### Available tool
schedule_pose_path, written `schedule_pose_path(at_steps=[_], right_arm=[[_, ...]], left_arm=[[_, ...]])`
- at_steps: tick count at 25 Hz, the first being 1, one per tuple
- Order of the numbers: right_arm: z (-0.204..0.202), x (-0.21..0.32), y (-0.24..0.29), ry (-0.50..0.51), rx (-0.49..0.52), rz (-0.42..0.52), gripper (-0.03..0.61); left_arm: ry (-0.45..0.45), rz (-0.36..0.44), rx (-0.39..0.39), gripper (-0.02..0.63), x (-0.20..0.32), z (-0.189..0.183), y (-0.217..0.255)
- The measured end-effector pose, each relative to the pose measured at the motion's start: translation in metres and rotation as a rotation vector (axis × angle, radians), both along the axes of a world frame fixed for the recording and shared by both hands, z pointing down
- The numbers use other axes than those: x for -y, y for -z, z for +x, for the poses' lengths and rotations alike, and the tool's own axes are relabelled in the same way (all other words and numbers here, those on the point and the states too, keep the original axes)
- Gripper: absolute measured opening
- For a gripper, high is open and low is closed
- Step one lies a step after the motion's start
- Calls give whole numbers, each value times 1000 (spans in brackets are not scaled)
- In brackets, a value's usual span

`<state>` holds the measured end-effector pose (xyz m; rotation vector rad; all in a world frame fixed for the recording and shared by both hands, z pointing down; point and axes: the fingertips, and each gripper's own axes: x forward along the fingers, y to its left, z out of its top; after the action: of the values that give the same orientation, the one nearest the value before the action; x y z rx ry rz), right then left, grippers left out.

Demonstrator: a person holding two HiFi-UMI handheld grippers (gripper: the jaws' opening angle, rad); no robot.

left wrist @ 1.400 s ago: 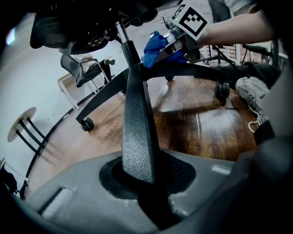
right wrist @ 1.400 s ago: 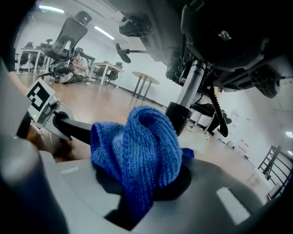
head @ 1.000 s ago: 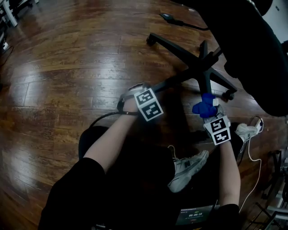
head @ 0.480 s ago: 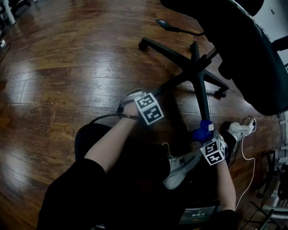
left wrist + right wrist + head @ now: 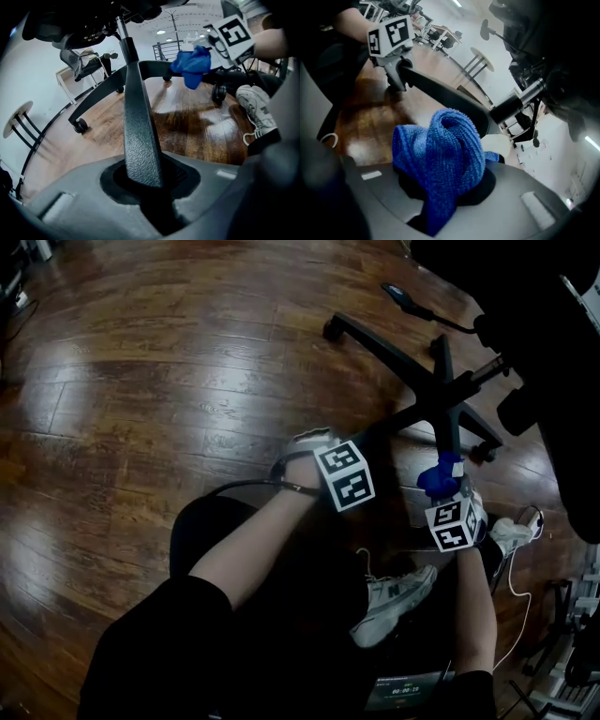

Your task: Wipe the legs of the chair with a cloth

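My right gripper [image 5: 446, 190] is closed on the blue cloth [image 5: 440, 154], which bunches up out of the jaws in a thick twist. From the head view, the cloth sits just ahead of this gripper at the outer tip of a chair leg [image 5: 446, 418]. That leg runs straight away from the gripper to the hub [image 5: 441, 390] of the chair base. I can't tell whether the cloth is actually pressing on the leg or only lying against its end.

My left gripper [image 5: 143, 171] is off to the left of the right one and close by. Its jaws are clamped narrow on a second leg [image 5: 138, 117], a black, pebbly bar that rises from between them toward the same hub. In the left gripper view, the cloth and the right gripper's marker cube show up ahead and to the right.

Beyond both grippers the other legs fan out, and one ends in a caster [image 5: 80, 125] to the left of the left gripper. The dark chair seat [image 5: 534, 324] hangs above and to the right of the right gripper. Behind that gripper, nearer my body, is my white shoe [image 5: 394, 594]. Everything stands on a glossy wooden floor [image 5: 141, 381].
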<state>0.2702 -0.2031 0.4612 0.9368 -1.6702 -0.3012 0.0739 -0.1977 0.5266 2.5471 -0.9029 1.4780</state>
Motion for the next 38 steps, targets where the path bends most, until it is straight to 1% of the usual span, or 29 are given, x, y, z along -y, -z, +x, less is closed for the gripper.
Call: schedule_pose_path(at_steps=[3, 5, 7, 9, 13, 18, 21, 23, 26, 30, 32, 35, 38], right_arm=[[-26, 57, 17, 5, -50, 100, 81], [-38, 83, 24, 0, -86, 138, 81], [-44, 92, 26, -3, -114, 146, 81], [-44, 87, 25, 2, -107, 131, 81], [-33, 58, 17, -31, -60, 43, 80], [2, -17, -12, -60, -119, -82, 80], [26, -64, -26, -91, -140, -139, 78], [36, -85, -32, -111, -129, -153, 80], [44, -96, -35, -129, -104, -135, 80], [41, -84, -33, -165, -89, -140, 80], [34, -70, -30, -167, -73, -125, 80], [19, -36, -21, -152, -60, -82, 80], [0, 6, -9, -159, -58, -34, 80]], left_arm=[[-1, 5, -6, 94, -1, 0, 1], [-3, 9, -12, 94, -2, 1, 2], [-5, 10, -17, 94, -3, 0, 2], [-6, 11, -17, 94, -3, -1, 2], [-6, 14, -18, 94, -1, -3, 0], [4, 21, -15, 94, 0, -3, -1], [10, 28, -8, 94, 1, -3, -2], [15, 28, -5, 94, 2, -3, -2], [20, 28, 0, 94, 2, -3, -3], [22, 23, 0, 94, 2, -2, -2], [24, 19, 6, 94, 2, -2, -2], [26, 12, 7, 94, 1, -2, -1], [12, 10, -2, 94, -1, 0, 0]])
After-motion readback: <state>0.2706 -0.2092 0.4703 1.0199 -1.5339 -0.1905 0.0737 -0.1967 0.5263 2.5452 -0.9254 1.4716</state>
